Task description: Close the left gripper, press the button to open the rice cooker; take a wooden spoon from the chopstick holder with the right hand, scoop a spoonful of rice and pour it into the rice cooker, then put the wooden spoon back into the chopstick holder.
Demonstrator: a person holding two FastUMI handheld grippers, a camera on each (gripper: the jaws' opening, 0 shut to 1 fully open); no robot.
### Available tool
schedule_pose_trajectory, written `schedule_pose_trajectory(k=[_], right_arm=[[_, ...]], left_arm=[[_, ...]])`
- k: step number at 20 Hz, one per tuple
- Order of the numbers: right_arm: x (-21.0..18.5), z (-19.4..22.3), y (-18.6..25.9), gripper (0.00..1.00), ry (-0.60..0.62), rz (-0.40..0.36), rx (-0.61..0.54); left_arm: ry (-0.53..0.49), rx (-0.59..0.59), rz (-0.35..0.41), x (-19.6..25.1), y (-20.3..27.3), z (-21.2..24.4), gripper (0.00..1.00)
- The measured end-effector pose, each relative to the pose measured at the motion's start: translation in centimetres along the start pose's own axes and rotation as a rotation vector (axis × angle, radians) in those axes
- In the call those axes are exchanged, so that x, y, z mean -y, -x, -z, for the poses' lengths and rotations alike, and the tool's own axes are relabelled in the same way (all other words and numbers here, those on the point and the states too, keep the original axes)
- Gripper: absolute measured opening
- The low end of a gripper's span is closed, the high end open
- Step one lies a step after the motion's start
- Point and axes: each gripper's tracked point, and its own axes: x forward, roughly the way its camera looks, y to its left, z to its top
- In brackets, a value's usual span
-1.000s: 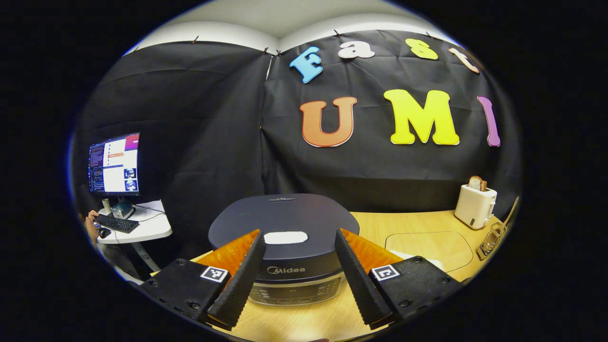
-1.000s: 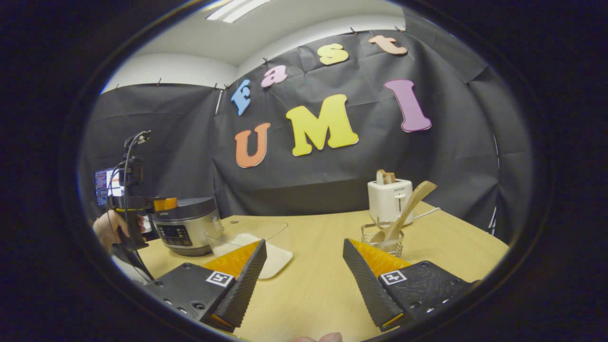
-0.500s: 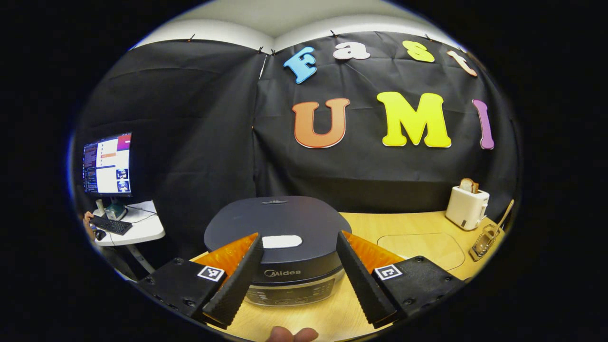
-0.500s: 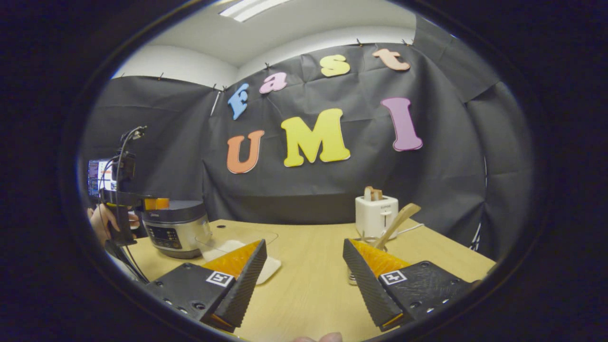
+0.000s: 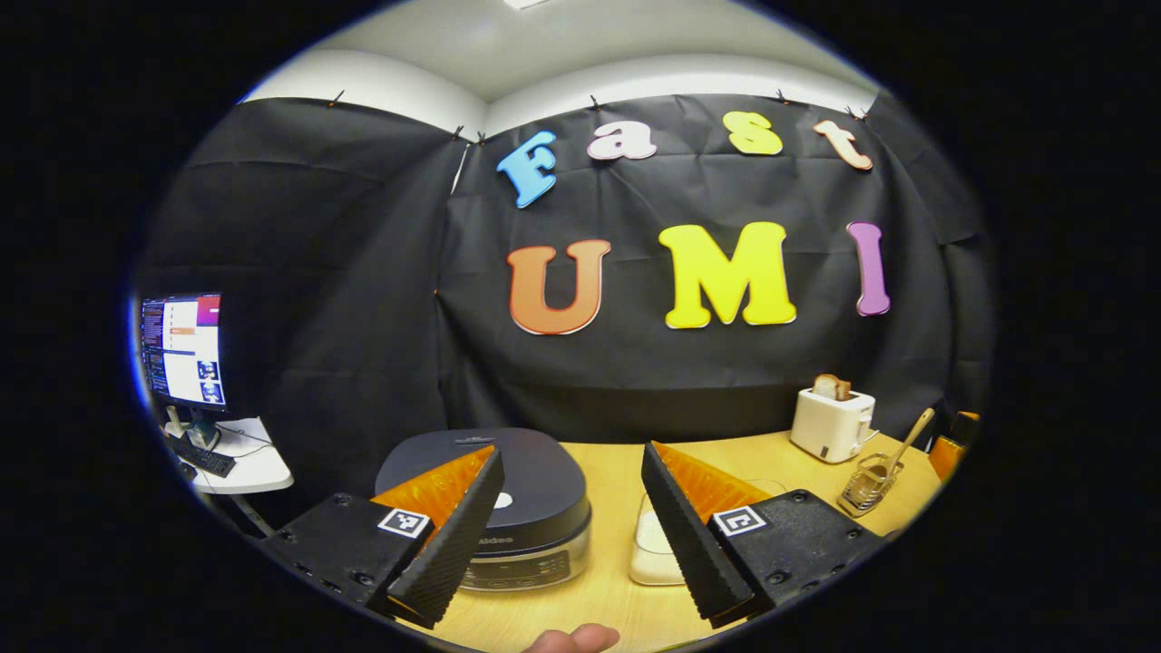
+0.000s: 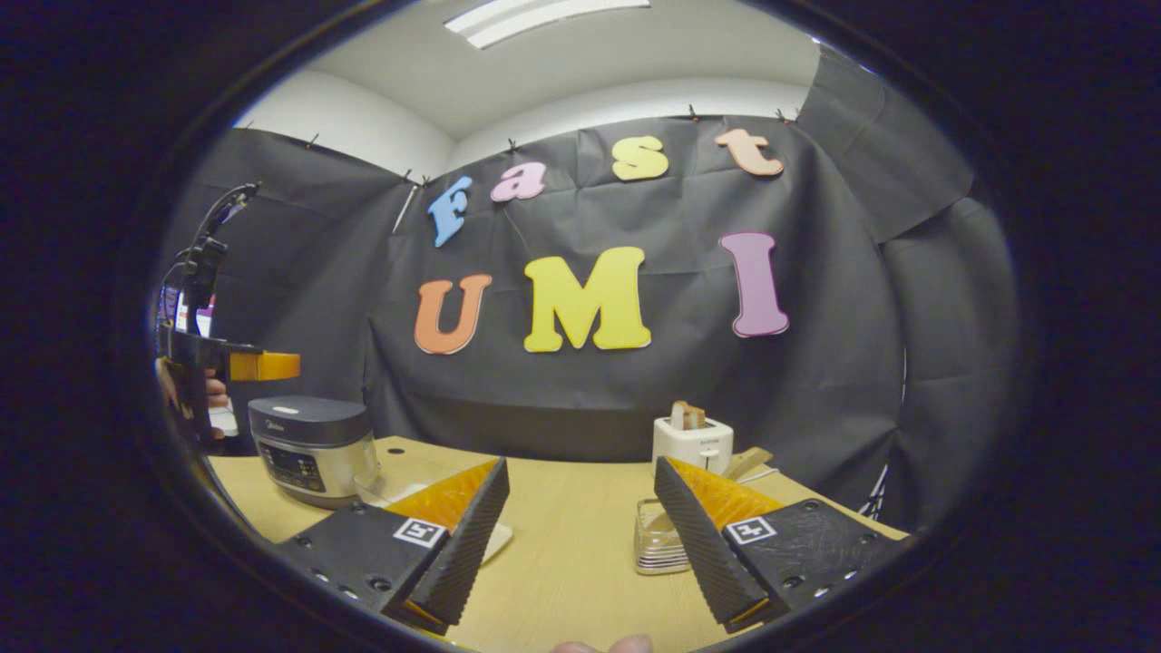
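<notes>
Hovering left tool [image 5: 571, 535] open, rice cooker [image 5: 526, 494] shut

Left tongs' finger [image 5: 449, 535] covers part of the dark grey rice cooker [image 5: 535, 508]. The wooden spoon [image 6: 746, 463] and clear chopstick holder [image 6: 655, 544] sit half behind the right tongs' finger [image 6: 703, 535].

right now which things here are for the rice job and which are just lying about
For the job:
rice cooker, lid shut
wooden spoon in the chopstick holder
rice dish
left claw and right claw, both open

Lying about:
toaster
monitor and keyboard
</notes>
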Motion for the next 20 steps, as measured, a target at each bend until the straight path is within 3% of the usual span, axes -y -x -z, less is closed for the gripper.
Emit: schedule_pose_trajectory(k=[2,7,13,20], right_arm=[[-0.2,-0.9,0.3,0.92,0.013,0.010,0.012],[-1.1,-2.6,1.6,0.95,0.044,0.045,0.066],[-1.5,-2.7,2.6,0.97,0.056,0.085,0.058],[-2.9,-2.4,3.1,0.96,0.043,0.100,0.060]], left_arm=[[0.002,0.039,0.046,2.0,1.1,-0.6,0.97],[0.023,0.066,0.135,5.3,4.0,0.1,0.97],[0.005,0.107,0.134,6.2,6.3,0.6,0.97],[0.017,0.098,0.188,8.2,7.3,1.3,0.98]])
